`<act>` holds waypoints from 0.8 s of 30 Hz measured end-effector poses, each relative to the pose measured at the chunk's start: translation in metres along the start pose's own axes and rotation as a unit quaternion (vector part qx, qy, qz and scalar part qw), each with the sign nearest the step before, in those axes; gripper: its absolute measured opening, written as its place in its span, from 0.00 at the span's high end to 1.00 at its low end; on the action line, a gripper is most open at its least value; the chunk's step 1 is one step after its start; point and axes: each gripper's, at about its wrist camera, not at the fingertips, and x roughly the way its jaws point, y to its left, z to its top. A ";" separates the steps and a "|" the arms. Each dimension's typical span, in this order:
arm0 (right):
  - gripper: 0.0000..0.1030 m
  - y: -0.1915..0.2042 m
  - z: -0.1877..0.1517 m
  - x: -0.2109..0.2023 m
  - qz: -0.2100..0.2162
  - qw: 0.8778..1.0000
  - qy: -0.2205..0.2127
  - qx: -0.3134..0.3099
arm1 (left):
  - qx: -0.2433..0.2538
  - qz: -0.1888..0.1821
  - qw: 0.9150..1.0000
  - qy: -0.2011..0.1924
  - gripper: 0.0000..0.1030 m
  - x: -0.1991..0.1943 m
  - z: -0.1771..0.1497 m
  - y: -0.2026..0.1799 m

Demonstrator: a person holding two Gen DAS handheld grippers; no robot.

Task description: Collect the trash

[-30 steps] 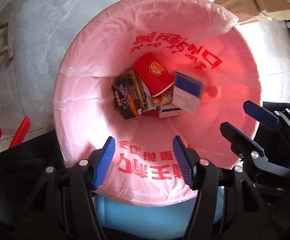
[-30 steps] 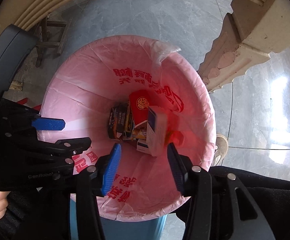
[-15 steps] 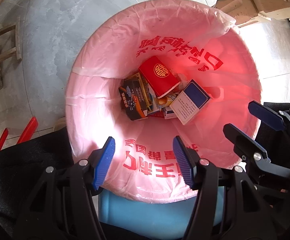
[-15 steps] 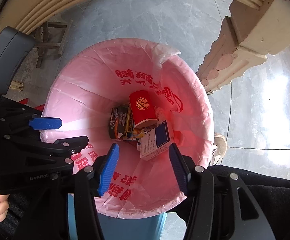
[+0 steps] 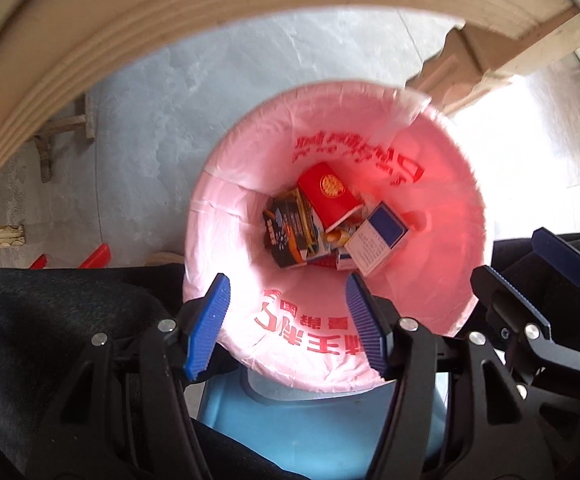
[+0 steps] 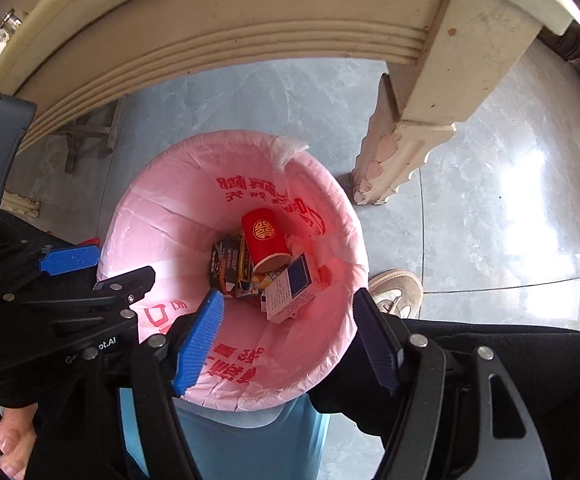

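Both wrist cameras look steeply down from above into the pink-lined bin (image 5: 226, 216), each framed by its own 2 blue-padded fingers at the bottom edge. The left view sits nearer, the bin's mouth filling its centre; the right view (image 6: 138, 216) hangs higher and takes in more grey floor (image 6: 490, 208). They share the bin's contents, the table edge (image 5: 170, 12) and each other's gripper

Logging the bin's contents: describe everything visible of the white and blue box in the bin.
The white and blue box is a small flat carton, seemingly cardboard: a dark blue panel above a white face of fine print, too small to read. It lies tilted on the litter in the pink bin liner, beside the red paper cup. Neither gripper touches it.
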 end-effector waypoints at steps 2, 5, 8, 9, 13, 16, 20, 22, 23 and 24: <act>0.36 -0.001 -0.002 -0.018 -0.010 1.000 -0.026 0.002 | -0.012 0.001 1.000 -0.026 0.42 -0.018 -0.003 -0.001; 0.36 0.002 -0.005 -0.053 -0.044 0.996 -0.078 -0.006 | -0.038 0.005 0.997 -0.065 0.39 -0.046 -0.011 -0.002; 0.35 0.008 -0.012 -0.090 -0.077 0.987 -0.138 -0.014 | -0.047 0.010 0.993 -0.108 0.39 -0.076 -0.017 -0.007; 0.33 0.008 -0.013 -0.099 -0.081 0.986 -0.148 -0.014 | -0.048 0.016 0.991 -0.122 0.39 -0.086 -0.019 -0.008; 0.22 0.004 -0.016 -0.139 -0.092 0.978 -0.185 0.002 | -0.053 0.026 0.982 -0.180 0.38 -0.131 -0.030 -0.013; 0.22 0.000 -0.020 -0.175 -0.080 0.971 -0.224 0.008 | -0.057 0.024 0.972 -0.225 0.35 -0.166 -0.041 -0.015; 0.16 0.003 -0.030 -0.223 -0.084 0.956 -0.279 0.007 | -0.072 0.033 0.957 -0.281 0.31 -0.210 -0.054 -0.015; 0.11 0.005 -0.033 -0.245 -0.088 0.947 -0.309 0.007 | -0.081 0.035 0.947 -0.310 0.25 -0.232 -0.062 -0.013; 0.11 0.007 -0.036 -0.256 -0.085 0.943 -0.323 0.007 | -0.083 0.036 0.942 -0.324 0.21 -0.244 -0.066 -0.013; 0.11 0.008 -0.039 -0.266 -0.082 0.938 -0.337 0.006 | -0.085 0.039 0.936 -0.338 0.21 -0.254 -0.071 -0.012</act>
